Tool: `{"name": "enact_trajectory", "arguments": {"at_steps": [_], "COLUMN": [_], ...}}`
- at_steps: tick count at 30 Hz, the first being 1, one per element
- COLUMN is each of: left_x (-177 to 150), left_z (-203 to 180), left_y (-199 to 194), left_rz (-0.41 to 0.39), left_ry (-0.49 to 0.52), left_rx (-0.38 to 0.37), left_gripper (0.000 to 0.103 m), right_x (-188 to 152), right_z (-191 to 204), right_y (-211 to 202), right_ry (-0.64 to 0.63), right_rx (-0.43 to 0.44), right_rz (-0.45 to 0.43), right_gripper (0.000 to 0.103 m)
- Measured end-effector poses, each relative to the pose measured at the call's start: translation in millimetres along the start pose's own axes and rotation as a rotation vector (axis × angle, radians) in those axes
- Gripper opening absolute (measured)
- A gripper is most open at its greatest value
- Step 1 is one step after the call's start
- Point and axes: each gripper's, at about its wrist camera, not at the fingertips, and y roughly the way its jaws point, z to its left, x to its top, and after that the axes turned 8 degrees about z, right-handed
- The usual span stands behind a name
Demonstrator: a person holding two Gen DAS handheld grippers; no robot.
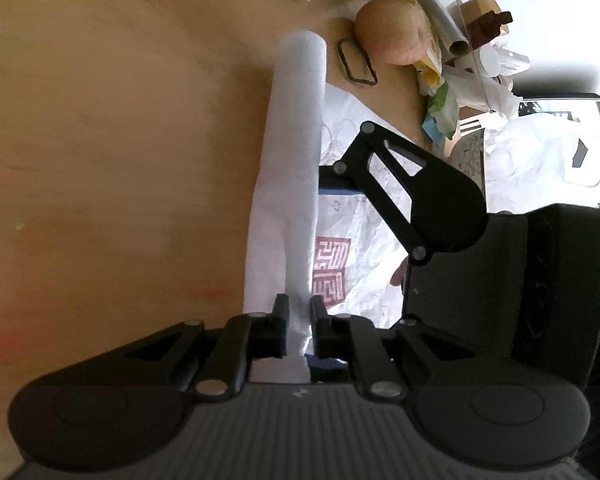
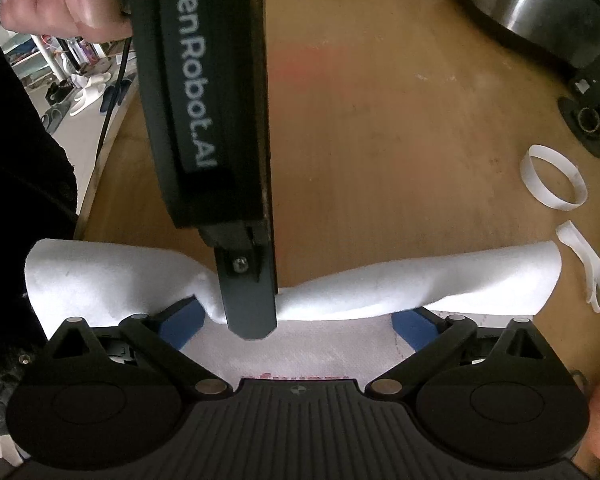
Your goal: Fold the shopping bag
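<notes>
While the worktop (image 1: 100, 140) fills most of both views, I read the bag (image 1: 296, 152) as lying across it at mid-fold: a white nonwoven sheet with a red seal print, its far part gathered into a long roll that runs from 6 toward 12 o'clock in the left wrist view and from 9 to 3 o'clock in the right one.

My left tool (image 1: 299, 320) is clenched on that roll near its middle, jaws drawn in tight with the fabric pinched between them. My right tool (image 2: 296, 324) is spread wide, its blue pads on either side of the flat printed layer, holding nothing; I judge it is only pressing or hovering over the sheet, and I cannot tell which.

So the step in hand looks like the lengthwise fold, with the gathered edge lifted and the flat layer waiting beneath it. Next I would need to carry the pinched roll over the flat part and lay it down evenly, with the right tool steadying the lower layer so it does not slide. The ends sag away from the pinch, so they may land unevenly.

An apple (image 1: 392, 34) sits at 1 o'clock beyond the roll, clutter behind it. White loops (image 2: 552, 178) lie at 3 o'clock, well apart from the bag.
</notes>
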Motion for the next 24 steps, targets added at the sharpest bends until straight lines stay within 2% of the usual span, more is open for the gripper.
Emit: {"name": "enact_trajectory", "arguments": {"at_steps": [5, 8, 12, 17, 19, 20, 24], "left_x": [26, 28, 19, 22, -1, 7, -2], "left_z": [-27, -30, -19, -23, -1, -11, -5], "left_y": [33, 36, 30, 35, 10, 19, 9], "left_rz": [0.012, 0.014, 0.021, 0.035, 0.036, 0.037, 0.032], "left_ry": [-0.005, -0.012, -0.014, -0.009, -0.009, -0.008, -0.006], "left_rx": [0.001, -0.005, -0.006, 0.002, 0.003, 0.003, 0.024], "left_gripper": [0.014, 0.015, 0.015, 0.015, 0.015, 0.015, 0.015], "right_x": [-3, -7, -13, -26, -30, -32, -39], "right_z": [2, 3, 4, 5, 5, 5, 8], "right_y": [0, 0, -2, -3, -4, -4, -8], "right_ry": [0.006, 0.014, 0.013, 0.028, 0.037, 0.04, 0.049], "right_rx": [-0.003, -0.008, -0.019, -0.033, -0.037, -0.038, -0.047], "right_rz": [0.005, 0.017, 0.04, 0.061, 0.063, 0.063, 0.054], "right_gripper": [0.103, 0.103, 0.103, 0.103, 0.103, 0.103, 0.103]}}
